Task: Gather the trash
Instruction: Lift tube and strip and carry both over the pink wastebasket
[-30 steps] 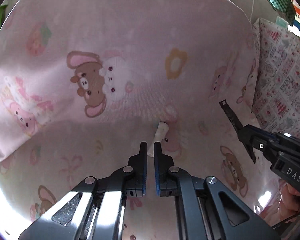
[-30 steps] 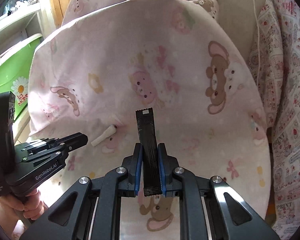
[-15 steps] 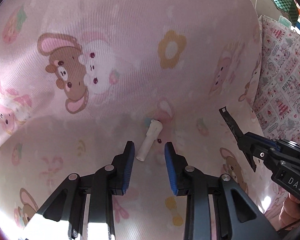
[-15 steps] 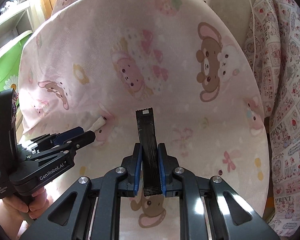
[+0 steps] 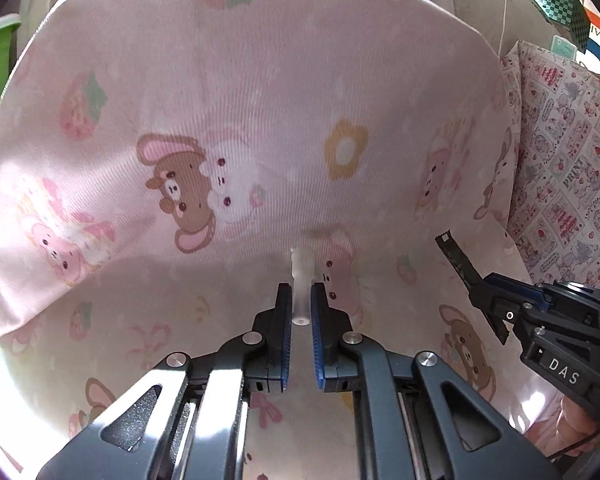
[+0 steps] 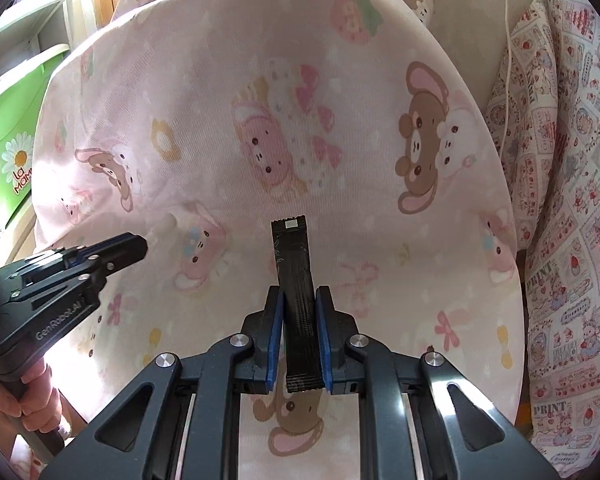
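We count two pieces of trash, one in each gripper. Our left gripper has its two fingers drawn narrow around a small white tube; the tube's near end sits between the blue pads and its far end pokes out ahead, over the pink cartoon-print sheet. Whether the pads actually press the tube we cannot tell for certain, though the gap on either side looks almost nil.

Our right gripper has its two fingers closed on one long black sachet, which stands nearly upright between them, its serrated top edge well above the fingertips and its lower end reaching back toward the gripper body. From the left wrist view the same sachet sticks up and to the left from the right gripper, well apart from the tube.

The sheet covers a rounded surface and carries bears, rabbits, strawberries and flowers. One patterned patchwork fabric hangs along the right side, and one green bin with a daisy sits at the left edge.
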`<action>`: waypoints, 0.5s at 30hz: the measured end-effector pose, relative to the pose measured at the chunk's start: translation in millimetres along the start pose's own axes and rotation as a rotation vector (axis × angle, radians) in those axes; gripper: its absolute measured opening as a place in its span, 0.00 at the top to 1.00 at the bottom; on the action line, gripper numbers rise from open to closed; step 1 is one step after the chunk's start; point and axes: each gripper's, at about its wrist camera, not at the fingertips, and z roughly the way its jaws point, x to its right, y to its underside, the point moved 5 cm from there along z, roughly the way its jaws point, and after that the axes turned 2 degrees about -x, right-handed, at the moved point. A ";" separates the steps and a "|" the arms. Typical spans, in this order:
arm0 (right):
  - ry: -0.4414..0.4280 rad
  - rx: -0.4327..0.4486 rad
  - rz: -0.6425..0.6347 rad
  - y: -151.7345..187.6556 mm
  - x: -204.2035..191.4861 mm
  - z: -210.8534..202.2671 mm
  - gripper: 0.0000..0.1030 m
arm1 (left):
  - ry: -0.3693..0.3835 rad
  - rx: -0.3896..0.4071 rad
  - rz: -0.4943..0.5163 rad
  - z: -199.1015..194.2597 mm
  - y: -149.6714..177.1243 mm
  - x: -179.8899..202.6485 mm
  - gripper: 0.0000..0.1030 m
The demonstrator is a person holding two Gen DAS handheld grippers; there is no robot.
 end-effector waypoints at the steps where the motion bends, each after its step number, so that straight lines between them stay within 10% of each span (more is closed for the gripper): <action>1: -0.012 -0.003 0.011 -0.1 1.5 0.7 0.84 | -0.002 0.006 0.003 -3.0 -0.1 0.1 0.92; 15: 0.014 0.037 -0.126 10.5 -29.7 -12.2 0.84 | -0.052 0.024 -0.003 -38.9 10.6 -18.2 0.92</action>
